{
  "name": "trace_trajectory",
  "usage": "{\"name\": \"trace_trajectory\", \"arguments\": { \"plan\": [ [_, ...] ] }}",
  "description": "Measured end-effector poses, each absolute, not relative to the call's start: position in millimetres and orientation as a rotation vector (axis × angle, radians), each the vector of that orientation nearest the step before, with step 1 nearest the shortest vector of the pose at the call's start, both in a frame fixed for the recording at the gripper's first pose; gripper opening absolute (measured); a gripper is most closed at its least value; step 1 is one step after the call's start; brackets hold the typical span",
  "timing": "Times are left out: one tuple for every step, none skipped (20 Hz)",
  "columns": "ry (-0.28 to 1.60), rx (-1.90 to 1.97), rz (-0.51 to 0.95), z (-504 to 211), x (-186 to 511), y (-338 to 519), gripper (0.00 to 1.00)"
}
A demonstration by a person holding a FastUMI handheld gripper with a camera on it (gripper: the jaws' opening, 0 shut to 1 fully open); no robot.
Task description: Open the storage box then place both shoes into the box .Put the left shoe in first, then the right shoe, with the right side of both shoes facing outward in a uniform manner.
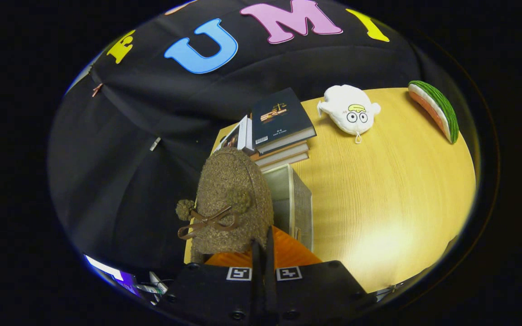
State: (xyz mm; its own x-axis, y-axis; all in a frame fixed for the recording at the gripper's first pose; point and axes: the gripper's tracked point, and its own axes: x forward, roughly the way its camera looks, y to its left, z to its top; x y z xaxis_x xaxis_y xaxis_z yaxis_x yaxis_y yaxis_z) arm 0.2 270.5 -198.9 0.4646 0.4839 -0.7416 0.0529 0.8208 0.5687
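Note:
My gripper (pixel 263 239) is shut on a brown fuzzy shoe (pixel 231 199), its two fingers pressed close together on the shoe's near edge. The shoe has a thin brown bow and two pom-poms, and it hangs toe-up just ahead of the fingers. Right behind and beside it stands the grey fabric storage box (pixel 301 201), open, with its pale inner wall showing. The shoe hides the box's left part and most of what is inside. Whether this is the left or the right shoe, I cannot tell.
A stack of books (pixel 281 124) lies just beyond the box on the wooden table (pixel 379 190). Further off are a white plush toy (pixel 349 113) and a watermelon-slice toy (pixel 435 111). The table's edge runs left of the box, against the black cloth wall.

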Motion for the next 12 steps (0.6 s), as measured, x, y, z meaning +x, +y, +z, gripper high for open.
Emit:
{"name": "trace_trajectory", "arguments": {
  "plan": [
    [1.074, 0.566, 0.277, -201.5, -1.6, 273.9, 0.05],
    [1.08, 0.559, 0.27, -205.7, -2.8, 276.3, 0.05],
    [1.085, 0.552, 0.264, -211.1, -3.2, 277.6, 0.06],
    [1.095, 0.547, 0.254, -216.3, -4.3, 278.4, 0.06],
    [1.106, 0.548, 0.245, -220.1, -6.3, 279.5, 0.06],
    [1.109, 0.55, 0.237, -223.4, -6.5, 280.4, 0.06],
    [1.11, 0.545, 0.229, -225.9, -8.4, 280.1, 0.06],
    [1.112, 0.538, 0.223, -230.6, -9.0, 280.3, 0.07],
    [1.117, 0.533, 0.218, -233.7, -9.2, 280.6, 0.07],
    [1.122, 0.549, 0.219, -234.7, -9.7, 283.7, 0.09],
    [1.123, 0.568, 0.221, -234.0, -7.7, 288.1, 0.09],
    [1.132, 0.571, 0.222, -233.5, -8.9, 290.1, 0.13]
  ]
}}
